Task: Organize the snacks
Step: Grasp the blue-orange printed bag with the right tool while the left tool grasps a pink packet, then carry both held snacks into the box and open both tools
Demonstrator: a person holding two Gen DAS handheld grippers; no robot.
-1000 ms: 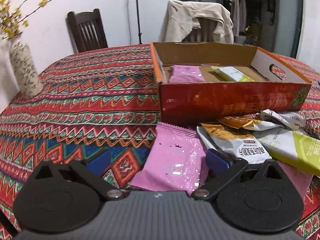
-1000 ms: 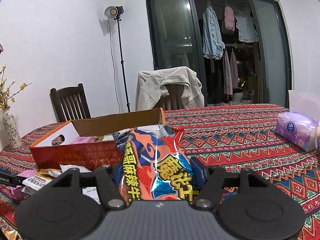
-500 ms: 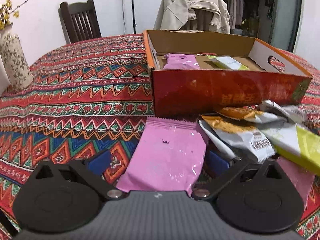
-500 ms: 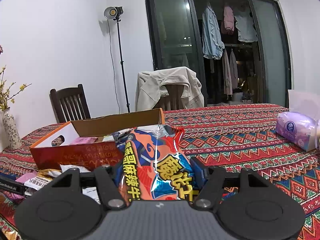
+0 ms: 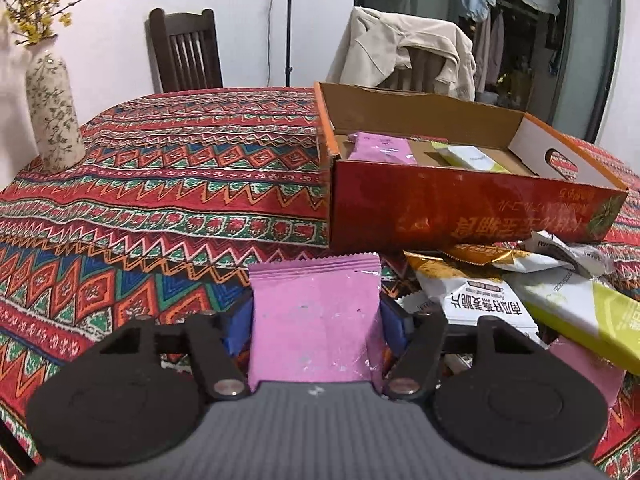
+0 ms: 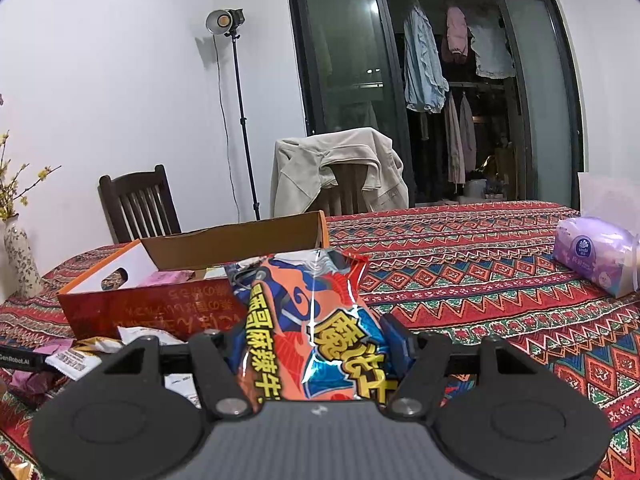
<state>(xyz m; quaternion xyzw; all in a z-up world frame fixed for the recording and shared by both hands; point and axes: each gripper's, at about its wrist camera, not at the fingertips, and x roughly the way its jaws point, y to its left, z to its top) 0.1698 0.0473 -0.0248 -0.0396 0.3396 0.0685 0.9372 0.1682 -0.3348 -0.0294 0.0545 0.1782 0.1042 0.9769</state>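
From the left wrist view, our left gripper (image 5: 316, 320) has changed most: a second ago its blue fingers (image 5: 394, 326) stood wide either side of the pink snack packet (image 5: 314, 320), and now they press against both of its edges, so we judge the packet gripped and ready to lift. The red cardboard box (image 5: 460, 208), at one o'clock, already holds another pink packet (image 5: 382, 148) and a white-and-green one (image 5: 474, 158); loose packets (image 5: 480, 300) are piled at three o'clock. From the right wrist view, little has altered: our right gripper (image 6: 314, 340) stays clamped narrowly on the orange-and-blue snack bag (image 6: 308, 320), upright between the fingers, raised off the patterned tablecloth (image 6: 480, 280), with the box at ten o'clock. We judge both snacks bound for it.
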